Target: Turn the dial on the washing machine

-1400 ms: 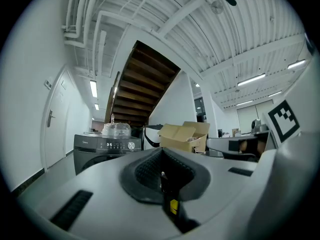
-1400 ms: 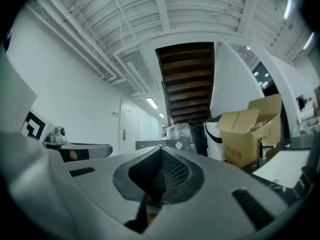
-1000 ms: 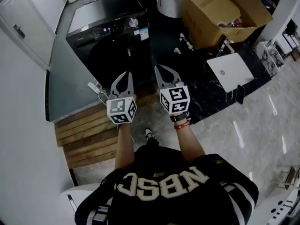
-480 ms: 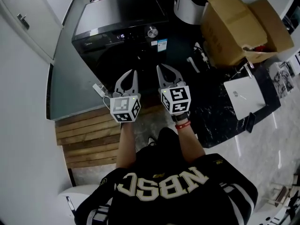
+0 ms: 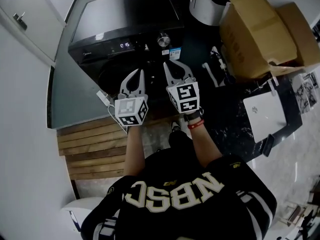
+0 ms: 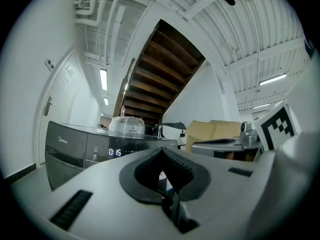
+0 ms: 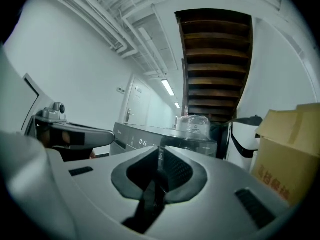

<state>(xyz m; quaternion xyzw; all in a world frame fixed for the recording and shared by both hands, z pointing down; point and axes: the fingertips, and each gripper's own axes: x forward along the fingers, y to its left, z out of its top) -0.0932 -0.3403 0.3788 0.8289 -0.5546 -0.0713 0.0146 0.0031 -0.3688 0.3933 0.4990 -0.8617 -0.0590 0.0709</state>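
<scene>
One silver dial [image 5: 163,40] sits at the right end of the control strip on the front edge of a black washing machine [image 5: 125,16], beside a lit display [image 5: 125,45] showing digits and just above a small blue-and-white label [image 5: 174,53]. No gripper touches the dial. The right gripper [image 5: 170,66] is held in front of the washing machine and just below the dial, its tips pointing at the control strip; its jaws are opening, with only a thin slit between the tips and nothing between them. The left gripper [image 5: 136,73] is level with it, to its left and lower on the machine's dark front, its jaws together and empty. A red band [image 5: 196,125] circles the wrist behind the right gripper. On the washing machine's top, toward the back, a clear plastic-wrapped bundle [image 6: 127,125] shows in both gripper views. Left of the machine's base a white power strip [image 5: 102,97] lies at the edge of some wooden planks [image 5: 90,149], and a white door with a handle [image 5: 22,21] stands further left. Right of the washing machine is a white-and-black appliance [image 5: 210,4], then two large cardboard boxes [image 5: 260,29], and nearer the person a closed white laptop [image 5: 265,115] lies on the dark marble floor. Behind the machine the brown underside of a staircase [image 6: 160,74] rises.
</scene>
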